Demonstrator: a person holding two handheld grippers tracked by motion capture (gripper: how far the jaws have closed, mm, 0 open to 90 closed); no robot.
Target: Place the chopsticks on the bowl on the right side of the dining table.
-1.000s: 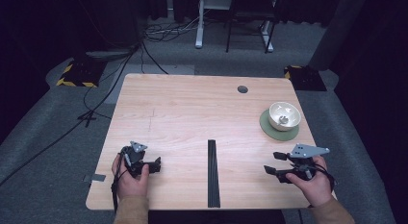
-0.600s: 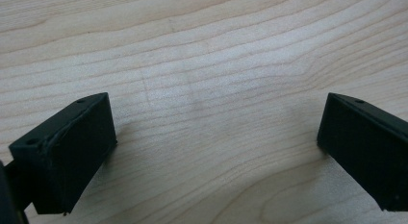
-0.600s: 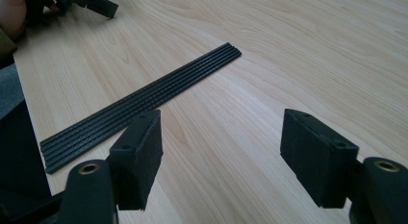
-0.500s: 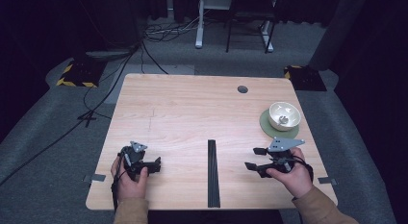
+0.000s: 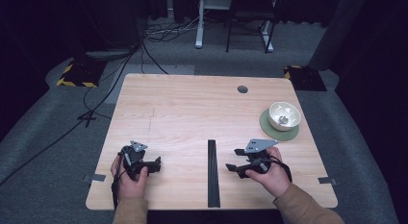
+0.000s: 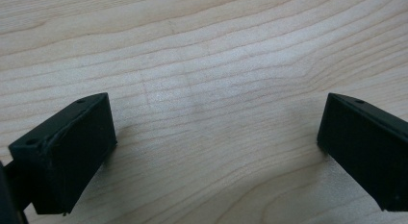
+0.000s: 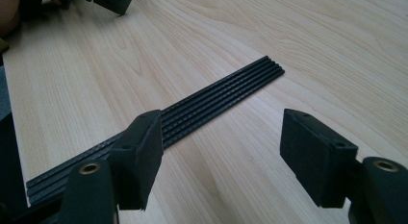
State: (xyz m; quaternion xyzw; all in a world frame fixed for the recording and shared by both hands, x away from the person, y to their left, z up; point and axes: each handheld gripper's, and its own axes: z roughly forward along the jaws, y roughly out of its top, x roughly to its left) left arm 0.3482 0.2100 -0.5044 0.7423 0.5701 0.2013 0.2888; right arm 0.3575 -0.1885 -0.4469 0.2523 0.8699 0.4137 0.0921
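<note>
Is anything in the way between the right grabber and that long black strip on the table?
Nothing visible is. The right gripper is open, pointed at the black strip, with just bare wooden table between them. The white bowl on its green plate sits off behind the hand.

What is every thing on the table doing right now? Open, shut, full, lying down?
left gripper: open, jaws wide apart over bare wood, holding nothing
right gripper: open, empty, pointed at the strip
black ribbed strip: lying flat on the table
white bowl: upright on the green mat, something small inside
green mat: flat under the bowl
</note>
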